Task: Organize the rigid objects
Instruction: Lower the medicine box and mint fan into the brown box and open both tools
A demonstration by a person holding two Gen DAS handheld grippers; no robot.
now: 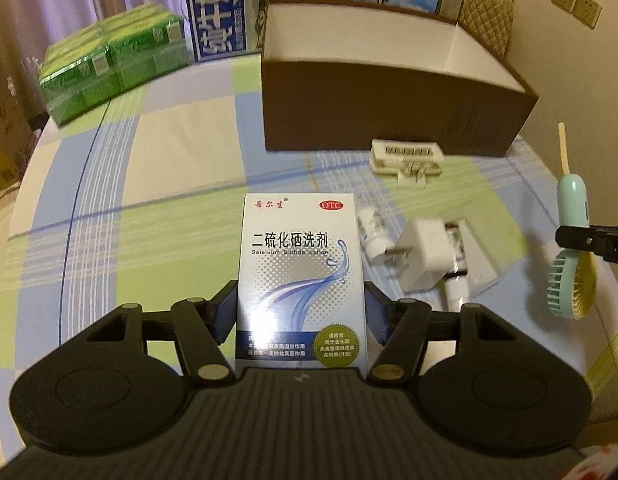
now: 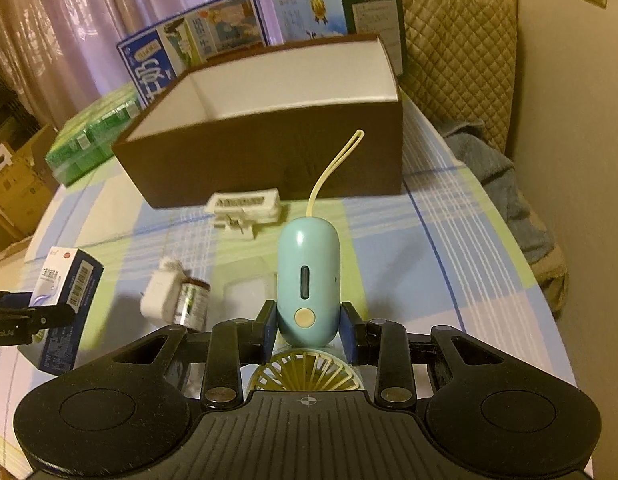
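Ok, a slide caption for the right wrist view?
Right tongs grip a mint handheld fan facing the empty brown box.

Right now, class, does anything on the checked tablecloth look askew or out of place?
Yes: the white plug adapter lies tipped against a small brown bottle on its side, both loose outside the empty brown cardboard box.

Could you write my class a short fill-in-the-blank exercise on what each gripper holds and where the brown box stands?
1. The left gripper is shut on a lotion ____.
2. The right gripper grips a mint-green handheld ____ by its handle.
3. The open brown cardboard box shows a ____ inside.
4. The white plug adapter lies on the checked ____.

Missing words: box; fan; white; tablecloth
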